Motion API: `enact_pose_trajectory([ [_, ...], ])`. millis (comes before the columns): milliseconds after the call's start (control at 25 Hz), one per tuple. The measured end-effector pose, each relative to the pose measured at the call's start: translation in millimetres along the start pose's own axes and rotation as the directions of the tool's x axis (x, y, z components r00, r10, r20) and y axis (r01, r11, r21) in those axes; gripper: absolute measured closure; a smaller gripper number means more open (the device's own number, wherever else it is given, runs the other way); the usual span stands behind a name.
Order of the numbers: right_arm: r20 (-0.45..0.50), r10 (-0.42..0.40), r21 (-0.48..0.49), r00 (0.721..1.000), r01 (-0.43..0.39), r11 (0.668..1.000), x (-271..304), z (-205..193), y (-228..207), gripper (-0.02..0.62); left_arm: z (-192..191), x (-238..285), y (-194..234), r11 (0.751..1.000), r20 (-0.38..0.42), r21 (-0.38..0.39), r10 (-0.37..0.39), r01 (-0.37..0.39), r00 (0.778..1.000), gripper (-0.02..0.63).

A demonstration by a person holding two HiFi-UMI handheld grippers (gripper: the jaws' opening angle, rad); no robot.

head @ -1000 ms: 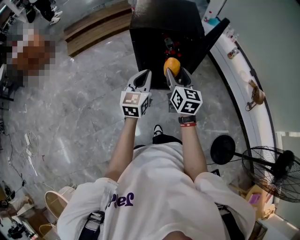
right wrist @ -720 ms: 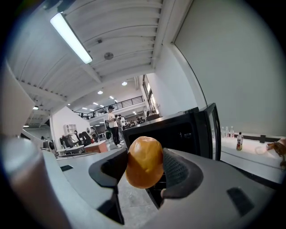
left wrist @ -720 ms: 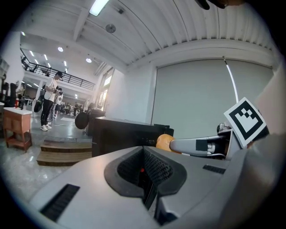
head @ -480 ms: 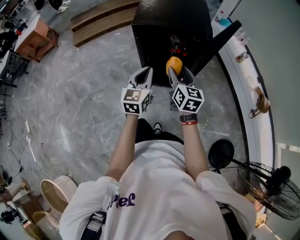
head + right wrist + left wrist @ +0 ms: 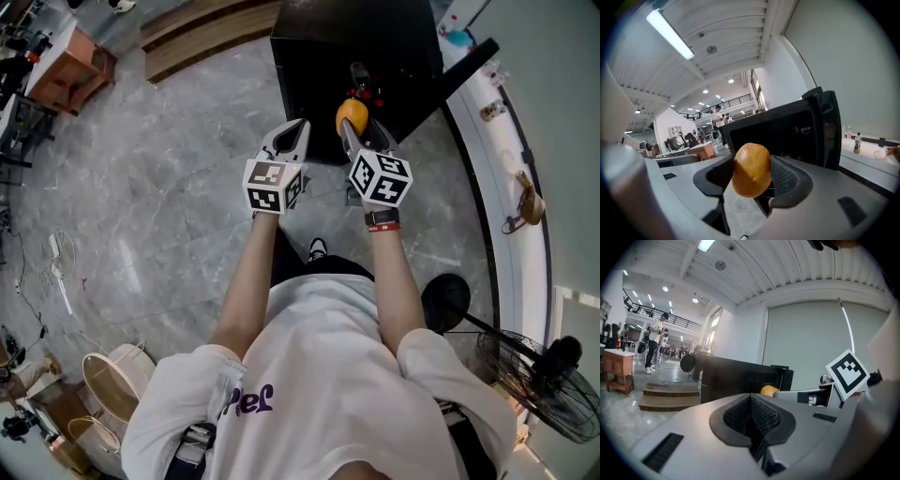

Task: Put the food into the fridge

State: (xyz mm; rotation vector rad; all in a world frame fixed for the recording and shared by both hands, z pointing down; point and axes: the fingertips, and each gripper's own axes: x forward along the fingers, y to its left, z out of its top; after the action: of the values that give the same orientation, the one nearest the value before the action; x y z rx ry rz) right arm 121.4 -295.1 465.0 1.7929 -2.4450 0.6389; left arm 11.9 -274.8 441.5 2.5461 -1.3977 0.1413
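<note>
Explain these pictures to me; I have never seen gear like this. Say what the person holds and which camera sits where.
A person stands holding two hand-held grabbing tools, each with two fingers and a marker cube. The head view looks down from the person's head. The other two views come from cameras riding on the tools. The right gripper has its fingers closed on an orange fruit, held in front of the black fridge, whose door stands open. The left gripper is shut and empty. Underfoot is a grey stone floor.

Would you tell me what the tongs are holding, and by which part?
The right tongs pinch the orange across its middle; the left tongs are shut, holding nothing.
</note>
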Motion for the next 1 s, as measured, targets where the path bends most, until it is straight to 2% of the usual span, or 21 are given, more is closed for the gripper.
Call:
enact_pose_trajectory([
  [360, -0.052, -0.005, 0.006, 0.999, 0.005, 1.0, 35, -31, 1, 0.334, -9, 6, 24, 1.0, 0.005, 0.011, -0.007, 0.007, 1.0, 0.588],
  [720, -0.078, -0.046, 0.026, 0.996, 0.049, 0.998, 66, -53, -8, 0.334, -23, 20, 40, 0.999, 0.007, 0.01, -0.044, 0.044, 0.999, 0.588],
  [1000, -0.089, -0.051, 0.026, 0.995, 0.053, 0.998, 93, -68, -18, 0.334, -34, 35, 47, 0.998, 0.003, 0.005, -0.057, 0.057, 0.998, 0.588],
])
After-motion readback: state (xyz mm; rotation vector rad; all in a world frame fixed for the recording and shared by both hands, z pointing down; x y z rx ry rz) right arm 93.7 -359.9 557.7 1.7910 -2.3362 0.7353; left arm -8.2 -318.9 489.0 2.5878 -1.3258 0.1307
